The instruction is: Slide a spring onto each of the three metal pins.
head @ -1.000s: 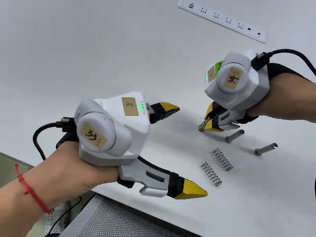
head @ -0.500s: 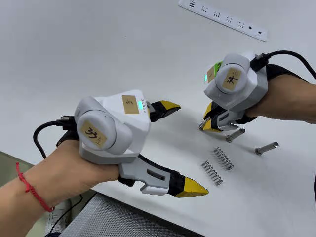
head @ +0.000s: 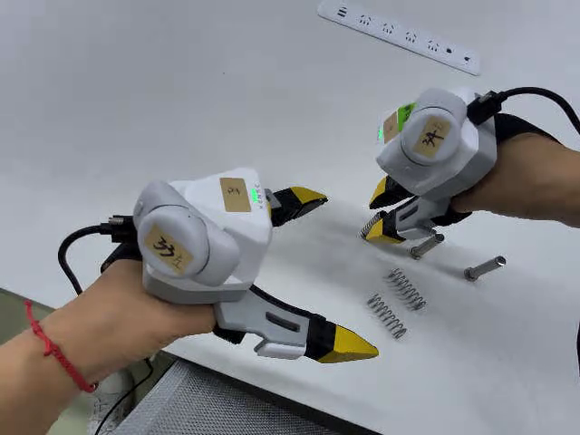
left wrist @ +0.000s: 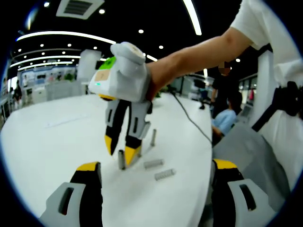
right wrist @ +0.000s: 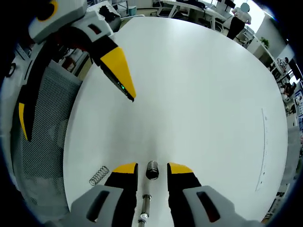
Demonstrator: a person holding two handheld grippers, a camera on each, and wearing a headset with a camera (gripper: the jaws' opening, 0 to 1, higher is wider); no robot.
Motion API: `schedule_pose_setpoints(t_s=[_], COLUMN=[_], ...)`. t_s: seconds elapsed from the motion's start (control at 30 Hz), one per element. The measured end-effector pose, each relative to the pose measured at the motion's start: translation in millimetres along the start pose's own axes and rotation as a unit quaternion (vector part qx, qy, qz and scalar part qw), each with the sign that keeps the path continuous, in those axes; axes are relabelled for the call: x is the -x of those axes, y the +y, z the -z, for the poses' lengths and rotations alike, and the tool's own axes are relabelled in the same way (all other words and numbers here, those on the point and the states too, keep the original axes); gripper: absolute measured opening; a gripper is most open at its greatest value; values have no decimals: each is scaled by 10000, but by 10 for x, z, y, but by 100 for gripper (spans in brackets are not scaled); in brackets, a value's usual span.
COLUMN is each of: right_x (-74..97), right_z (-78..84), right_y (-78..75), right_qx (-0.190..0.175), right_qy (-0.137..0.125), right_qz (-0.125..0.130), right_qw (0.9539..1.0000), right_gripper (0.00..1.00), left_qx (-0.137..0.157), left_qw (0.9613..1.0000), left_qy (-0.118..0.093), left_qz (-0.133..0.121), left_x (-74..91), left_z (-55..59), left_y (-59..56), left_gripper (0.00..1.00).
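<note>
- Right gripper [head: 371,217] now has its jaws a little wider apart than half a second ago. The other things lie where they did.
- Its jaws are loose. A spring [right wrist: 152,170] sits between them with a small gap on each side, so I think nothing squeezes it.
- One pin [right wrist: 145,203] lies in line just behind that spring, low between the same jaws. I cannot tell if the spring is on the pin yet.
- Left gripper [head: 347,272] is spread wide and holds nothing. It hangs over the near edge of the table [head: 181,109], well apart from the parts.
- Two more springs [head: 405,288] lie side by side on the table, near the right gripper. A second pin [head: 485,267] lies a bit farther off.
- With the jaws loose, the spring may slide back off or roll away, because it is round.
- The pin is round too and nothing holds it. A push from the spring could make it roll or skid.
- If the jaws pinch the spring crooked, it may bend and pop out.
- A low swing of the right gripper could knock the two more springs away.
</note>
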State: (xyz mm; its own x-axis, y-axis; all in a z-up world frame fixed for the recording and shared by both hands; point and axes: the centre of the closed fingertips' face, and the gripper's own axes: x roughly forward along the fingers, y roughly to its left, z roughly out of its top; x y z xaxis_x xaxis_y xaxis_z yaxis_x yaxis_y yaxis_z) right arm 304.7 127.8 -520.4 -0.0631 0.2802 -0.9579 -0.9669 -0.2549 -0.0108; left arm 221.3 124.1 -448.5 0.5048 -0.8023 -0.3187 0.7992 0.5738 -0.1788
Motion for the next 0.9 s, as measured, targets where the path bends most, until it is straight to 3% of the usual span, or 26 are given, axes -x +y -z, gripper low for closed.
schedule_pose_setpoints(t_s=[0.23, 0.53, 0.63, 0.8, 0.9], right_x=[266, 629, 723, 899, 1034], right_z=[-95, -72, -10, 105, 182], right_y=[1, 5, -24, 56, 100], right_qx=[-248, -531, -617, -794, -1056], right_qy=[-443, -1074, -1267, -1587, -1909], right_qz=[275, 608, 710, 834, 980], right_qw=[9983, 9909, 9875, 9806, 9710], right_gripper=[33, 44, 49, 56, 58], left_qx=[-75, -187, -231, -303, -351], left_qw=[9999, 9993, 9990, 9981, 9973], left_qy=[137, 317, 376, 538, 630], left_qz=[25, 28, 42, 86, 104], left_x=[25, 53, 52, 55, 58], left_z=[18, 29, 30, 73, 84], left_y=[-7, -5, -18, -43, -44], left_gripper=[97, 98, 98, 97, 97])
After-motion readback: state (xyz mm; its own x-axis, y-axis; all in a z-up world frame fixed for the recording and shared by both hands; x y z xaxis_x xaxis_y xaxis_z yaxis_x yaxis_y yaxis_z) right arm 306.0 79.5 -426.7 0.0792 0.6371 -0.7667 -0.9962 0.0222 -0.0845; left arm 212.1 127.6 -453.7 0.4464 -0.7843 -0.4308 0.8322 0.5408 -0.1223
